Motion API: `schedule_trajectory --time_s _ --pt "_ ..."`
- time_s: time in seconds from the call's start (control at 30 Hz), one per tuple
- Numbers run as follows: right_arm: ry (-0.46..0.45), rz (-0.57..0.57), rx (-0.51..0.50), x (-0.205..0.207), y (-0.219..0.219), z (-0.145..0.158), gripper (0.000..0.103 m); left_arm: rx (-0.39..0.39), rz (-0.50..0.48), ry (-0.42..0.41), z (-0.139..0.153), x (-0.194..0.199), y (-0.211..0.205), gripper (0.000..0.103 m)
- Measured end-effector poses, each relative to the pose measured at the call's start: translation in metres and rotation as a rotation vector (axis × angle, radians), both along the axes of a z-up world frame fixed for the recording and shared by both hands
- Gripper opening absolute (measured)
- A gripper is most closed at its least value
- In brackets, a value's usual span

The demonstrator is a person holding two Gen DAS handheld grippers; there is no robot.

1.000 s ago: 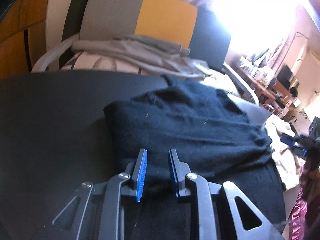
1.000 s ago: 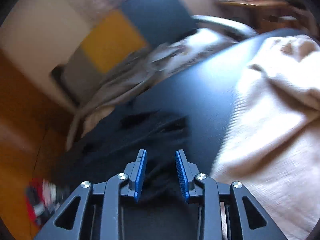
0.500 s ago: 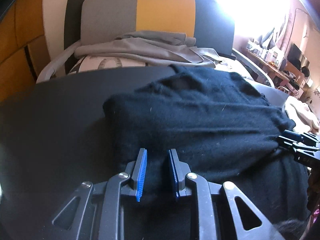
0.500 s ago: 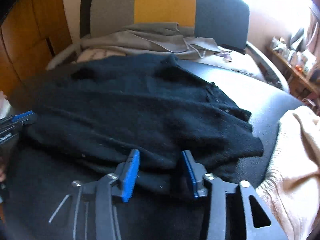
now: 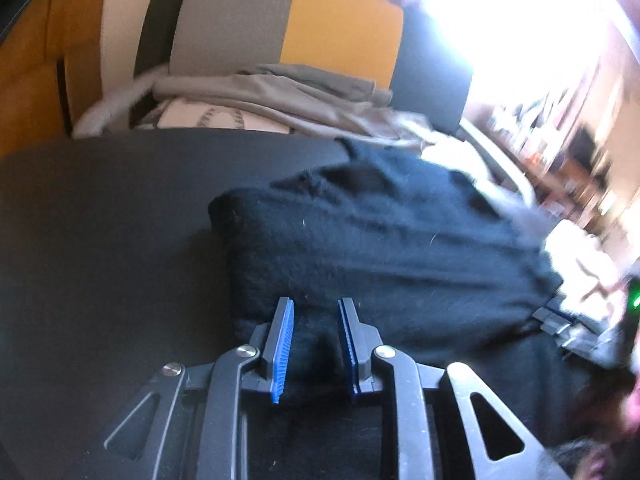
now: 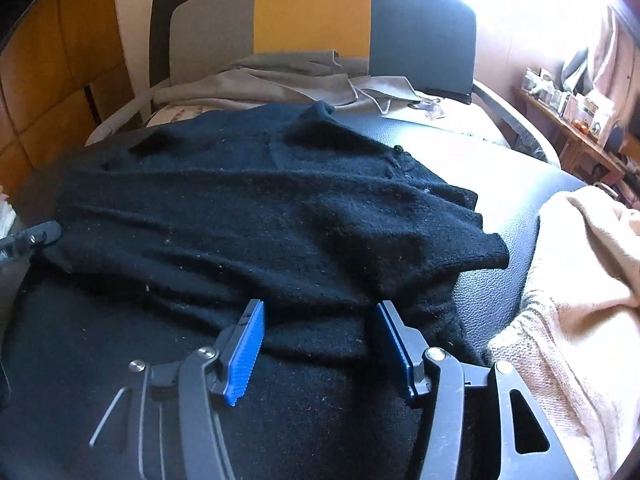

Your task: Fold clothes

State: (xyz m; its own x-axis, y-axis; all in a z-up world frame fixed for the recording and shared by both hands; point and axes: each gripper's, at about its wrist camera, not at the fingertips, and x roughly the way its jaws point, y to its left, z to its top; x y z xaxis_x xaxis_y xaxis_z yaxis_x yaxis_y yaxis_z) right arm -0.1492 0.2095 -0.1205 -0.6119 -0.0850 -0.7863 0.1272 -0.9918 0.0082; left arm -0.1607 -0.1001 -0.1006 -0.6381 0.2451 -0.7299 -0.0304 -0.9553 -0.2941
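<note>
A black knit sweater (image 5: 380,248) (image 6: 260,208) lies folded over on the black table (image 5: 100,220). My left gripper (image 5: 316,308) sits at the sweater's near left corner. Its blue pads (image 5: 282,344) stand narrowly apart, with a thick fold of black knit pinched between them. My right gripper (image 6: 320,308) is at the near edge of the sweater on the right side. Its jaws are opening wide; the folded edge lies between them and the pads do not press on it. Each gripper shows at the edge of the other's view: right gripper (image 5: 560,320), left gripper (image 6: 32,238).
A cream knit garment (image 6: 572,280) lies on the table to the right of the sweater. Behind the table stands a grey, yellow and dark chair (image 6: 312,12) with grey clothes (image 6: 280,80) heaped on its seat. A cluttered shelf (image 6: 568,100) is at the far right.
My right gripper swung from beside the cream garment to the sweater's near edge, levelled out, and its jaws spread wider. The left gripper kept its narrow grip and barely shifted.
</note>
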Motion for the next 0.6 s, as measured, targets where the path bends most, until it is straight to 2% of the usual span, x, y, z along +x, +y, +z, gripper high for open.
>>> schedule_trajectory --time_s 0.07,0.13,0.3,0.37,0.43,0.47,0.53,0.6 --pt "0.014 0.01 -0.018 0.001 -0.002 0.012 0.058 0.046 0.006 0.013 0.009 -0.009 -0.017 0.022" --pt "0.047 0.034 -0.026 -0.001 -0.007 0.025 0.058 0.035 -0.016 0.024 0.018 -0.022 -0.028 0.022" --pt "0.071 0.115 -0.034 -0.02 -0.031 0.041 0.063 -0.044 -0.262 -0.001 0.02 -0.055 -0.012 0.022" --pt "0.06 0.147 0.003 -0.03 -0.043 0.036 0.064 -0.113 -0.326 -0.034 0.012 -0.065 0.002 0.022" --pt "0.046 0.154 0.041 -0.038 -0.049 0.028 0.064 -0.194 -0.299 -0.095 -0.004 -0.081 0.01 0.022" --pt "0.035 0.148 0.063 -0.041 -0.05 0.022 0.064 -0.196 -0.265 -0.111 -0.011 -0.088 0.008 0.022" --pt "0.014 0.127 0.056 -0.045 -0.045 0.01 0.065 -0.135 -0.2 -0.131 -0.021 -0.099 0.0 0.025" --pt "-0.004 0.105 0.019 -0.046 -0.035 0.001 0.071 -0.082 -0.167 -0.138 -0.023 -0.099 -0.005 0.025"
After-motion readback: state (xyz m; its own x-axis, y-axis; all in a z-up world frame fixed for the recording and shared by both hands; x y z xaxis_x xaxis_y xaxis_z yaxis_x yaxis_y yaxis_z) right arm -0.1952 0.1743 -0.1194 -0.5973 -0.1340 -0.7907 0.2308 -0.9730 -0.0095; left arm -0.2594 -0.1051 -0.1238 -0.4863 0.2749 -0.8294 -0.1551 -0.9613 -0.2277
